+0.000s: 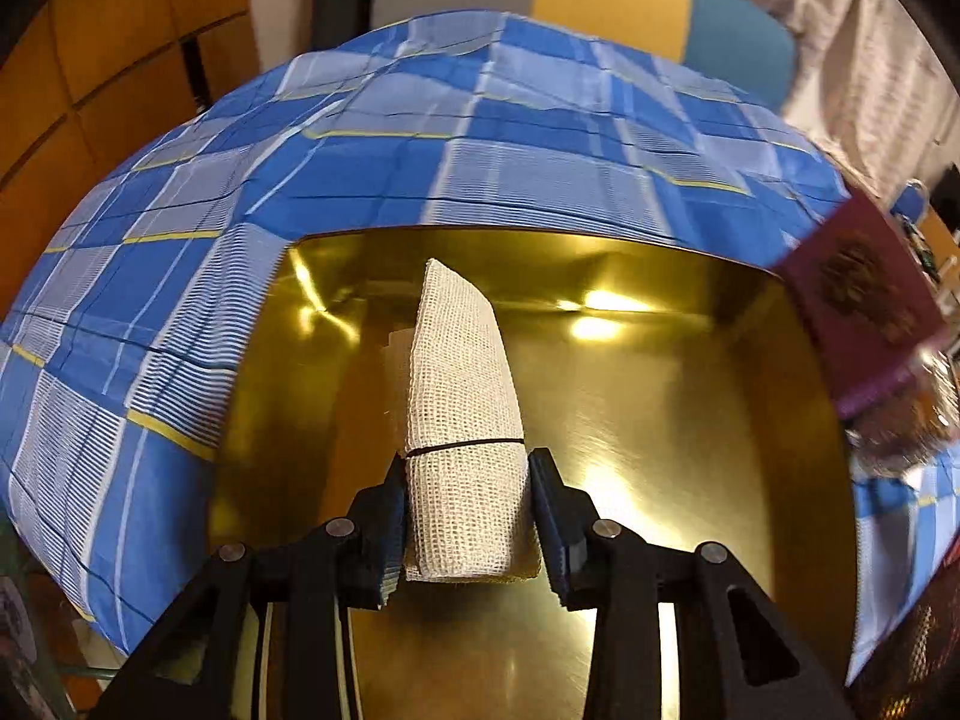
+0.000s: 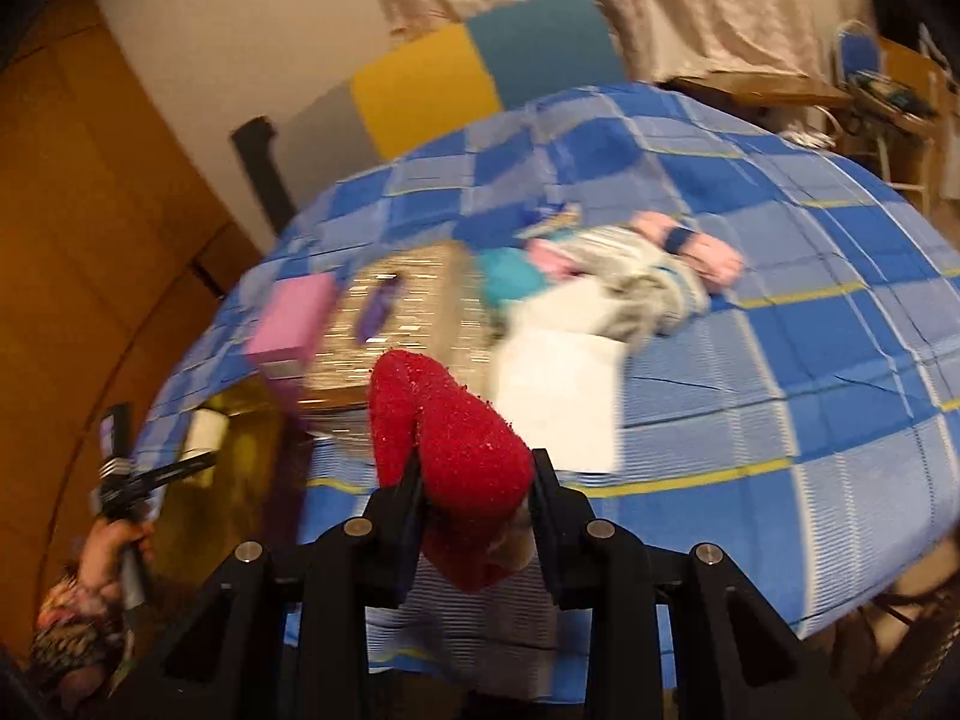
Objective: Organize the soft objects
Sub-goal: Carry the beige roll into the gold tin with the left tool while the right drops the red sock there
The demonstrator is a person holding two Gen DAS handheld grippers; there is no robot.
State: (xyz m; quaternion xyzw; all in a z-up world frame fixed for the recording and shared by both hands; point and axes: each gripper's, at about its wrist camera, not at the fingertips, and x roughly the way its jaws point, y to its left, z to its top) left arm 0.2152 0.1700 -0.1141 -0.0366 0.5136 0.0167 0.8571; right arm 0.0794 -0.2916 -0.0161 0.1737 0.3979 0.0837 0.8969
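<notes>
Clamping a gauze roll [image 1: 462, 420] mid-frame, the left gripper [image 1: 468, 516] hangs over the gold tray [image 1: 690, 420] for sorting; the right gripper [image 2: 474, 504] squeezes a red fuzzy sock [image 2: 456, 432] at lower centre.

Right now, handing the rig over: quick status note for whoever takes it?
Left claw: shut on the gauze roll, held over the gold tray.
Right claw: shut on the red fuzzy item, above the blue checked cloth.
Done: both items are picked up; the tray looks empty of soft things.
Left: release the roll, place the red item, then the pile of soft items by the woven box.
</notes>
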